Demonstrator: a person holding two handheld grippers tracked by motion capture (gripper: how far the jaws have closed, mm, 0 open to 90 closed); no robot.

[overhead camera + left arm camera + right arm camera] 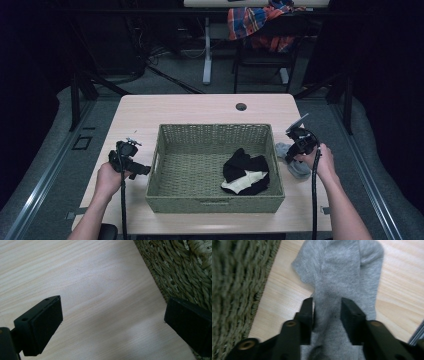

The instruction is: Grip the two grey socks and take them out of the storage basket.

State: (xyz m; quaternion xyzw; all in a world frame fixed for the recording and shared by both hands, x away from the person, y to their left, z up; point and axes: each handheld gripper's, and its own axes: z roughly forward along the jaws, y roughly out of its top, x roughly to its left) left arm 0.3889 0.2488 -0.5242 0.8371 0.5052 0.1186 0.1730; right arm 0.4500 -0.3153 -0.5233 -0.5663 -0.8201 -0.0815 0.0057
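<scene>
A grey sock (339,270) lies flat on the wooden table (200,107), just right of a green woven basket (215,131). My right gripper (327,312) points down at the sock with its jaws open a little. A ridge of the sock runs between the jaws, and the pads do not squeeze it. From above, the right gripper (295,150) hangs over the grey sock (299,167). My left gripper (112,322) is wide open over bare table, with nothing between its jaws and the basket wall (180,270) close beside it. In the high view the left gripper (140,169) sits left of the basket.
A black and white bundle of socks (246,172) lies in the right part of the basket. The basket's side (234,290) runs close to the right gripper. A cable hole (241,106) is at the table's far edge. Beyond the table, a plaid cloth (260,20) hangs over a chair.
</scene>
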